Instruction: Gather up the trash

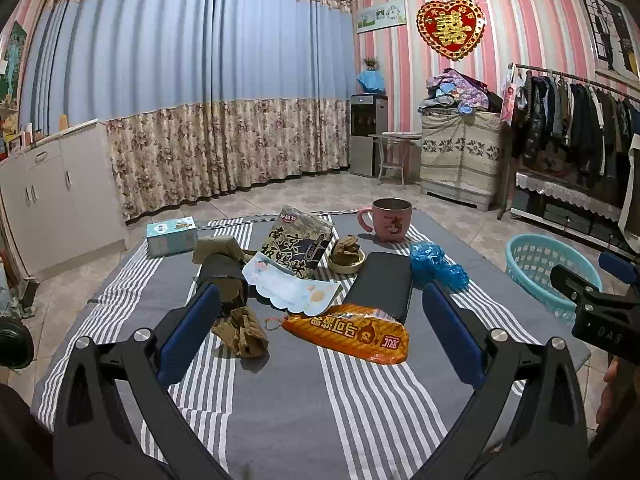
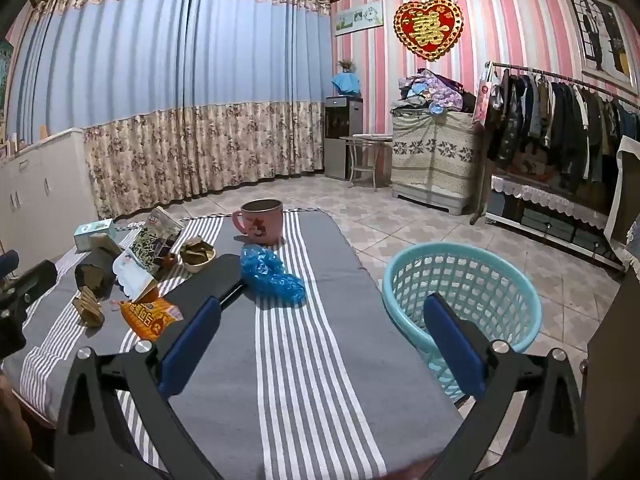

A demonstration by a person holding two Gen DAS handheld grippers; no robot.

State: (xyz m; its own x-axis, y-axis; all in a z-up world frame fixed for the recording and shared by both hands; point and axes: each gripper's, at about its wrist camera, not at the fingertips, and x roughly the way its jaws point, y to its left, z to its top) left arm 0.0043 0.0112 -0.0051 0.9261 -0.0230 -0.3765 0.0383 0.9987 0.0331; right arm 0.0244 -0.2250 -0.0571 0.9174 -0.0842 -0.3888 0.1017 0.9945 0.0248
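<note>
Lying scattered across the striped tabletop (image 1: 320, 400): orange snack wrapper (image 1: 352, 334), blue plastic bag (image 2: 270, 274). Waiting beside it, teal basket (image 2: 460, 300). Hovering wide open, gripping nothing: left tongs (image 1: 316, 320), right tongs (image 2: 320, 330). Likely choosing a first piece; next, reaching down.

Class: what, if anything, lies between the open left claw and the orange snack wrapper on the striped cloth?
Nothing visible does. The left claw is open, and the orange snack wrapper lies flat just ahead between its fingers, with only bare striped cloth in front of it.
</note>
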